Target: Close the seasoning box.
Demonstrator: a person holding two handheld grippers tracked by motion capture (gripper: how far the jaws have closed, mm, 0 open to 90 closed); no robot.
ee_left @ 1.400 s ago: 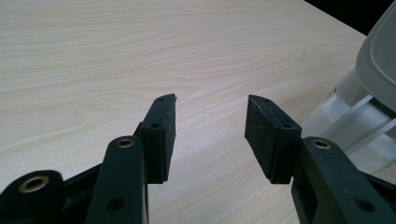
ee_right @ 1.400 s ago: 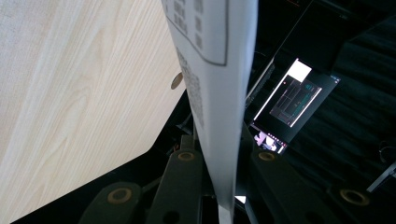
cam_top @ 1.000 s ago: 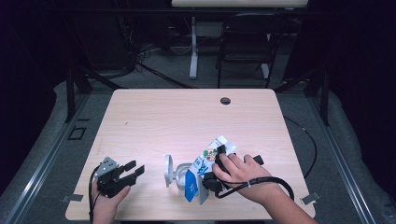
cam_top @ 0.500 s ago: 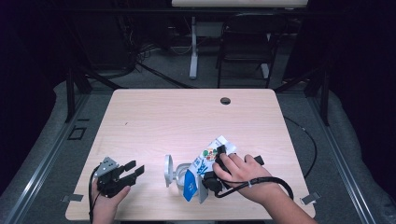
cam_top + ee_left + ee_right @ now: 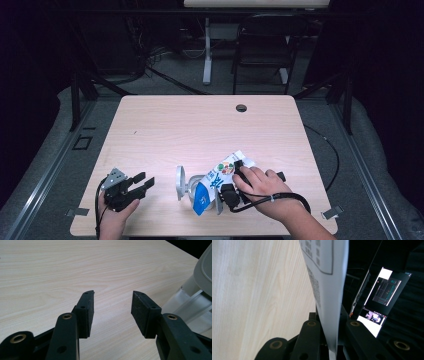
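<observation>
Two grippers noted at the near edge of the table (image 5: 200,125): left gripper (image 5: 142,181) at roughly 7 o'clock of the tabletop, resting low, jaws spread wide with bare wood between the pads (image 5: 87,312) and nothing held, pointed toward 3 o'clock. Just beyond, at about 6 o'clock, clear lidded container (image 5: 186,184) lying beside the milk carton (image 5: 217,180), the two apparently touching; exact contact not confirmed. Right gripper (image 5: 226,196) at about 5 o'clock, jaws closed tight on the carton's white panel (image 5: 325,277), carton tilted toward 1 o'clock, hand (image 5: 260,186) wrapped over the tool.
</observation>
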